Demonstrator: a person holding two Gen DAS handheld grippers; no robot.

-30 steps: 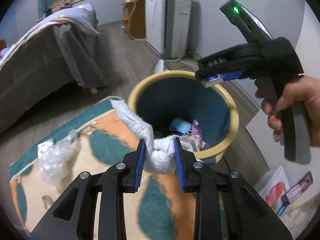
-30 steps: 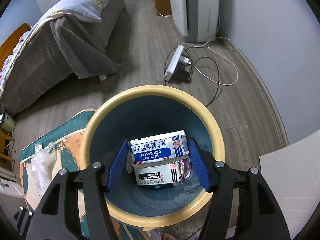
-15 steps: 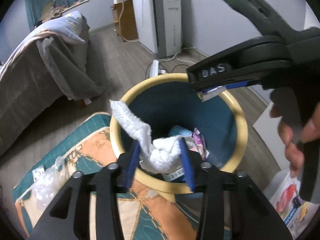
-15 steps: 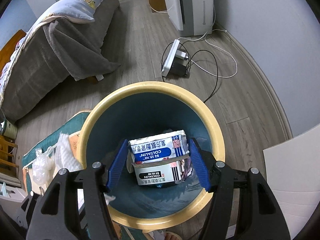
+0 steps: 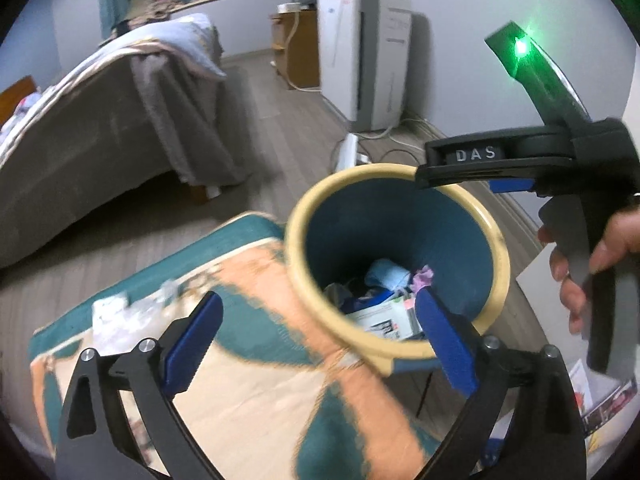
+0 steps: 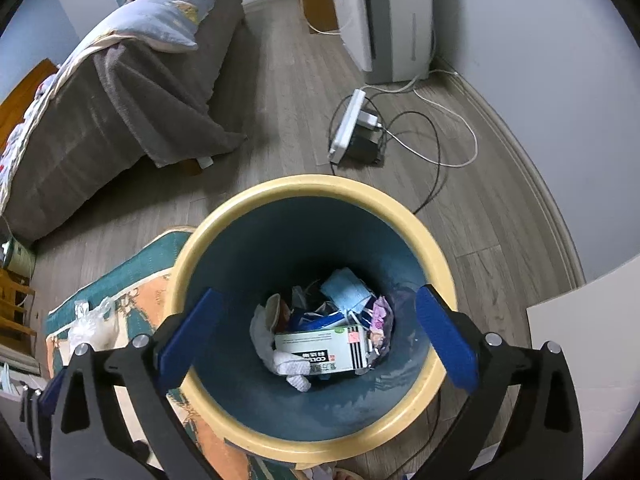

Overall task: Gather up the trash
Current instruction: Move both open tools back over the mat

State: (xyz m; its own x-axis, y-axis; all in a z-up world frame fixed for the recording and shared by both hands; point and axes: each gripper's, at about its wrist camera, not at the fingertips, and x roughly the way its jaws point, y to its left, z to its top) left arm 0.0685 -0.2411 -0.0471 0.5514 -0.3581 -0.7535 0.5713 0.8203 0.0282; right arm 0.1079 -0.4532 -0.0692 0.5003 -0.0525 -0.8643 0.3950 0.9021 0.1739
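Both claws just opened, empty: right claw (image 6: 316,336) tilts steeply over bin (image 6: 224,232) (left claw (image 5: 320,336) beside).

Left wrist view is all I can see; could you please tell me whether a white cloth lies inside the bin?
Observer: Yes. The right wrist view shows a white cloth at the bottom of the bin, against the left end of a printed box.
Operator: Thank you. Is the right gripper holding anything?
Observer: No. The right gripper hangs over the bin; its jaws have just been opening, and nothing is between them.
Operator: Is any trash left outside the bin?
Observer: A clear plastic bag lies on the rug, left of the bin.
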